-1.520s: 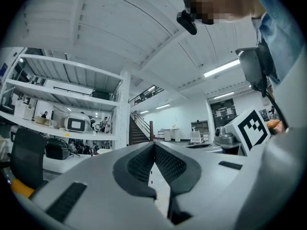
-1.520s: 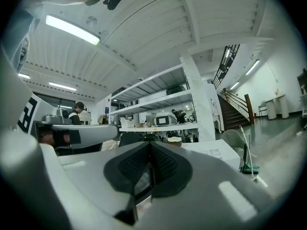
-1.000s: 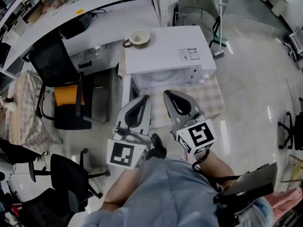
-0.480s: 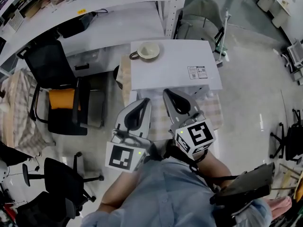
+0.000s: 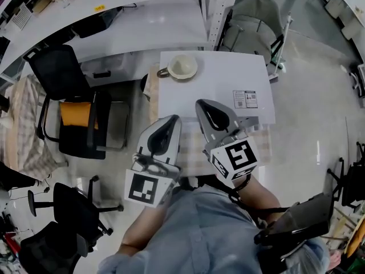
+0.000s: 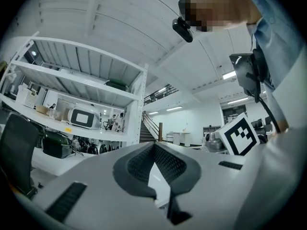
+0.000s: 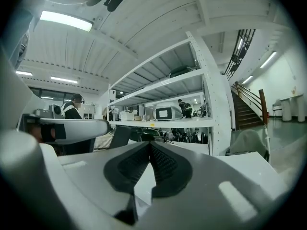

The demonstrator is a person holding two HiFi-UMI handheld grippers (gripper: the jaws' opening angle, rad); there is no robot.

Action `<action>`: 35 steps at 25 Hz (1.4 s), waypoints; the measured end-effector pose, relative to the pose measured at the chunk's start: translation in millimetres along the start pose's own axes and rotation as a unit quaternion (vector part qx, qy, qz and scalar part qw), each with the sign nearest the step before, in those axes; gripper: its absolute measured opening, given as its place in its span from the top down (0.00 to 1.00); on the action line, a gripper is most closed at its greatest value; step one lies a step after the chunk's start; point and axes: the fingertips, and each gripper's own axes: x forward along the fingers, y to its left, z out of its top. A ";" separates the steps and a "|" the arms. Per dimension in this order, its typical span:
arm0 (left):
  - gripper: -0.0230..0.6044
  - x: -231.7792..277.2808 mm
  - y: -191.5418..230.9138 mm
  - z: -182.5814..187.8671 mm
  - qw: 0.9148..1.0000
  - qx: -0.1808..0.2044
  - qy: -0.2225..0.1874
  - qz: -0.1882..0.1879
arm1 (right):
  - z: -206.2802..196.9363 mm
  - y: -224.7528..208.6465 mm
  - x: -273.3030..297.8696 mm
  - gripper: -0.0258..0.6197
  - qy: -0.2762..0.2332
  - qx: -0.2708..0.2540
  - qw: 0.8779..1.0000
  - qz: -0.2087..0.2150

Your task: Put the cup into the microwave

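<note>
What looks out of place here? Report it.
Only the cup: it sits on top of the microwave, near its far left corner, an unusual perch. Nothing looks spilled, tipped or damaged.

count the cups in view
1: the cup sits on top of the white microwave, near its back left corner. Others could be hidden on the shelves.

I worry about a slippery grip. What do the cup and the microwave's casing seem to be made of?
Cup: likely glazed ceramic, judging by its smooth cream surface, thick rim and darker handle. Microwave: probably painted sheet metal, possibly plastic. The casing is flat and white with a soft sheen and carries a printed label.
</note>
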 end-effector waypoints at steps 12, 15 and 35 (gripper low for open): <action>0.96 37.3 27.3 -35.6 0.999 -0.013 0.035 0.038 | -24.2 -35.4 38.0 0.83 0.024 0.014 0.999 0.041; 0.96 44.6 34.7 -43.0 0.998 -0.018 0.042 0.045 | -30.3 -40.4 48.9 0.69 0.032 0.017 0.998 0.054; 0.96 78.4 82.9 -79.3 0.993 -0.061 0.069 0.080 | -63.4 -63.7 136.5 0.09 0.103 -0.038 0.986 0.125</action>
